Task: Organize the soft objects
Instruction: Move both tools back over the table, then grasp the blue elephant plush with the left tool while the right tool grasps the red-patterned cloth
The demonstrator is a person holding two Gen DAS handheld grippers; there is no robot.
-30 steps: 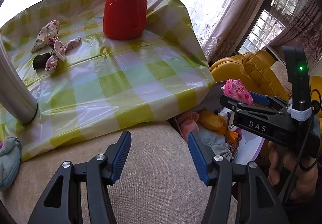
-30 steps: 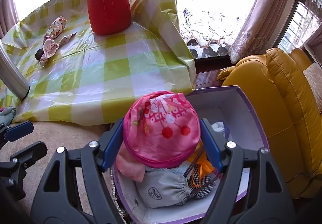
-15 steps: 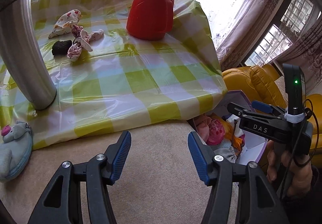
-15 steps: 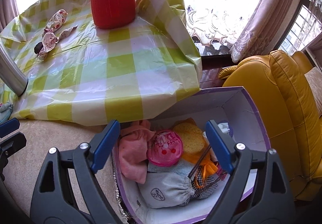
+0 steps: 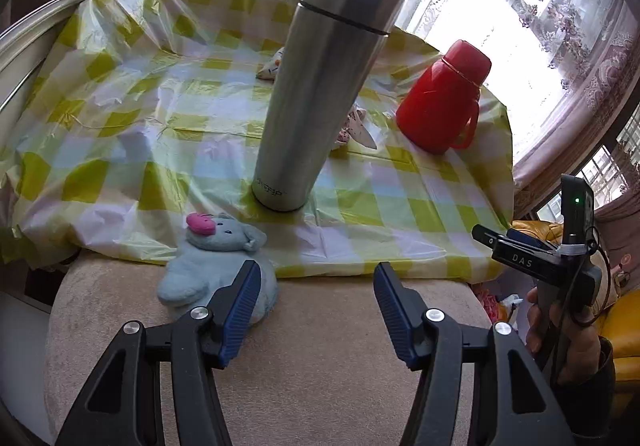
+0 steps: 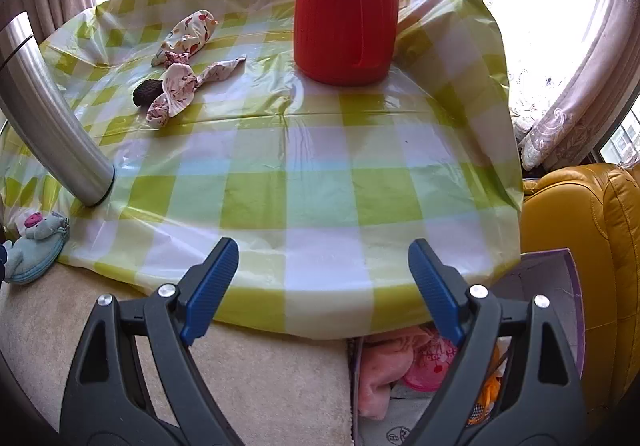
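Grey plush, the elephant pouch [image 5: 216,270] slumps at the desk's [image 5: 120,117] near edge, half on the beige cushion [image 5: 320,366], just beside the left hand-held gripper [image 5: 316,310], whose jaws gape empty. A careless reach could knock the tall smooth steel flask [image 5: 320,93] behind it. From the right wrist, the right hand-held gripper [image 6: 324,290] is spread, holding nothing, over the slick checked cloth; floral rags [image 6: 180,85] lie far-left, and the purple box [image 6: 560,286] below the near-right corner holds soft things.

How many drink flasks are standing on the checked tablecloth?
2. The tall steel cylindrical flask stands near the front edge, just behind the grey plush mouse pouch. The red plastic flask with a handle stands further back, toward the window. Others could be hidden behind them.
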